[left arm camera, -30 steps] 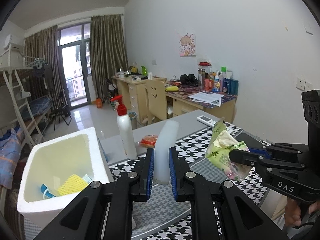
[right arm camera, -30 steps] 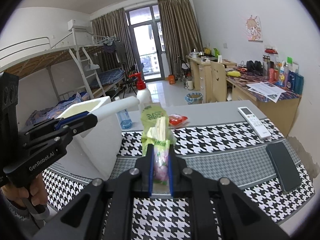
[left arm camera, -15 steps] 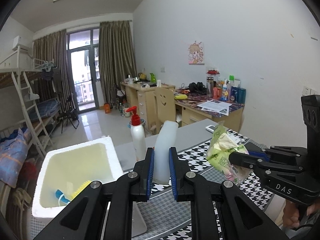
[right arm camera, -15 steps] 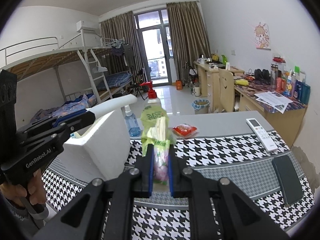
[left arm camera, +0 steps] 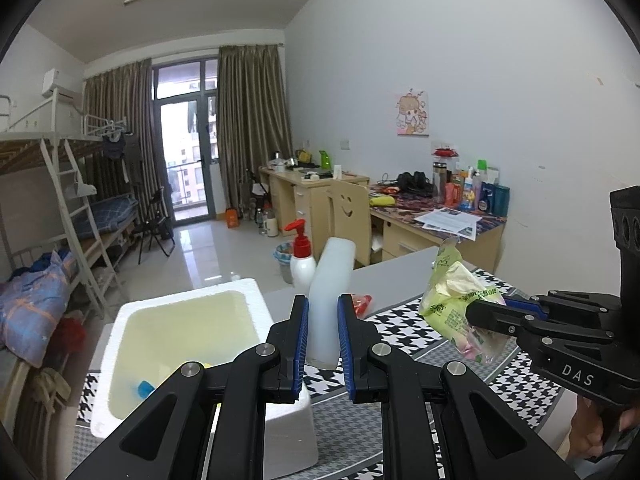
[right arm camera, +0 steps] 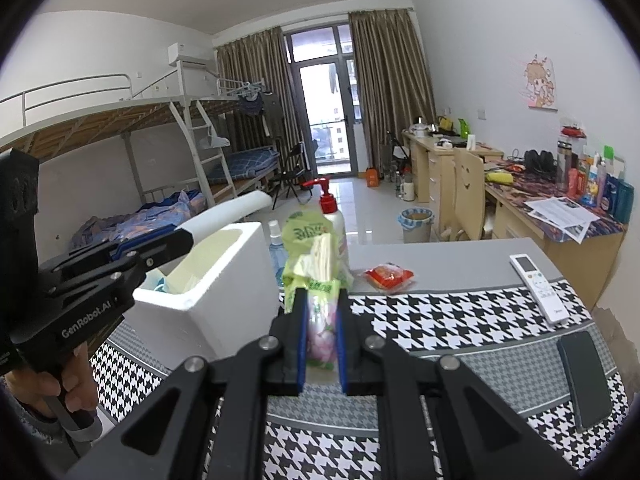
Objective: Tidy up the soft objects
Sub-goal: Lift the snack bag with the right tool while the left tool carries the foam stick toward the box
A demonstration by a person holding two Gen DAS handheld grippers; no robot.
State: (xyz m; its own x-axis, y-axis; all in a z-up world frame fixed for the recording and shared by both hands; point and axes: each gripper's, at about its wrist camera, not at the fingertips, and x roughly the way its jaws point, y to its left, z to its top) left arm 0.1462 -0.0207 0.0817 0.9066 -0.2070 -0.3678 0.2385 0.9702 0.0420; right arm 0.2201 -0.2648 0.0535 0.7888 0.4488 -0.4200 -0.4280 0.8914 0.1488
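Observation:
A white foam piece (left arm camera: 330, 280) stands upright between the blue pads of my left gripper (left arm camera: 323, 312), which is shut on it. It hangs just right of the white styrofoam box (left arm camera: 192, 292), which has a blue item and a yellow one at its bottom. My right gripper (right arm camera: 322, 308) is shut on a crumpled green plastic packet (right arm camera: 312, 248) with pink contents, held above the houndstooth cloth. In the left wrist view the right gripper (left arm camera: 480, 312) and its packet (left arm camera: 452, 300) are to the right. In the right wrist view the left gripper (right arm camera: 176, 240) holds the foam piece (right arm camera: 232, 212) over the box (right arm camera: 224, 280).
A red-topped pump bottle (right arm camera: 330, 208) and a small spray bottle (right arm camera: 276, 248) stand behind the box. On the table lie a red snack packet (right arm camera: 388, 276), a white remote (right arm camera: 538, 284) and a dark phone (right arm camera: 584, 376). Desks, a chair and bunk beds fill the room beyond.
The left wrist view has swung left, so the box now sits nearer the foam piece. My right gripper has risen slightly with the packet. Both grips are unchanged.

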